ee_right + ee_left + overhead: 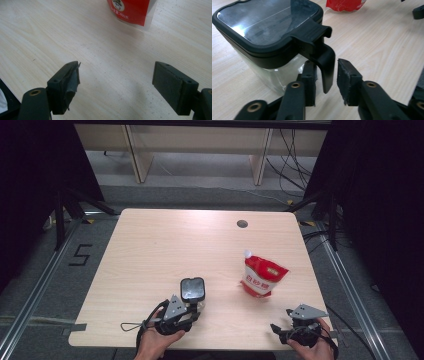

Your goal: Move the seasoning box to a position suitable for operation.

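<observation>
A clear jar with a black lid (192,290) stands at the table's near middle. In the left gripper view its lid (267,25) has a black handle tab (327,67) that hangs down between the jaws of my left gripper (326,75). A thin gap still shows on each side of the tab, so the pads do not press on it. From the high view the left gripper (194,311) sits just in front of the jar. My right gripper (281,320) rests open at the near right edge, and its jaws (116,75) span bare wood.
A red and white pouch (262,276) lies right of the middle, ahead of the right gripper (131,10) and at the top of the left gripper view (344,5). The wooden table (165,245) has a round cable hole (242,224) at the back.
</observation>
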`<action>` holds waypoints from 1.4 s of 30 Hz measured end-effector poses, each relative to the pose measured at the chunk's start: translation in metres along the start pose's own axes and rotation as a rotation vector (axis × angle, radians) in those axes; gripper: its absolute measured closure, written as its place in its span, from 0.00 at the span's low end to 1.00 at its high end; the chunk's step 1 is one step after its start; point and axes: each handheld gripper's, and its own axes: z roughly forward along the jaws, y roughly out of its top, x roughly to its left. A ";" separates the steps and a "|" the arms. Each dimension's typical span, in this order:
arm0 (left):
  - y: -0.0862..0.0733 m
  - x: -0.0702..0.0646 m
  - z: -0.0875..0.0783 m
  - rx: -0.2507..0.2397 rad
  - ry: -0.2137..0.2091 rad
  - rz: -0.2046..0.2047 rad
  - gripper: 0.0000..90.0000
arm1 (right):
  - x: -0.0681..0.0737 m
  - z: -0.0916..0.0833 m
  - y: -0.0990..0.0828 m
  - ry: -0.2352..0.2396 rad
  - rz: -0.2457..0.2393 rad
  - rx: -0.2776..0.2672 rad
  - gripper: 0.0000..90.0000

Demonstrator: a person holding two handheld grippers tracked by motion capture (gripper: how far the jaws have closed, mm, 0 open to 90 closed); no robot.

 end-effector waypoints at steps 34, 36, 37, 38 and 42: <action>-0.012 0.023 -0.028 -0.004 -0.054 0.041 0.91 | 0.003 0.003 -0.001 0.024 -0.015 0.003 0.26; -0.013 0.023 -0.027 -0.016 -0.058 0.030 0.91 | 0.002 0.004 0.000 0.027 -0.028 0.010 0.26; -0.013 0.023 -0.027 -0.016 -0.058 0.030 0.90 | 0.002 0.004 0.000 0.027 -0.028 0.010 0.26; -0.013 0.020 -0.027 -0.018 -0.054 0.007 0.90 | 0.002 0.004 0.000 0.032 -0.026 0.013 0.26; -0.010 0.013 -0.019 -0.015 -0.060 -0.013 0.76 | 0.003 0.004 0.000 0.025 -0.021 0.015 0.26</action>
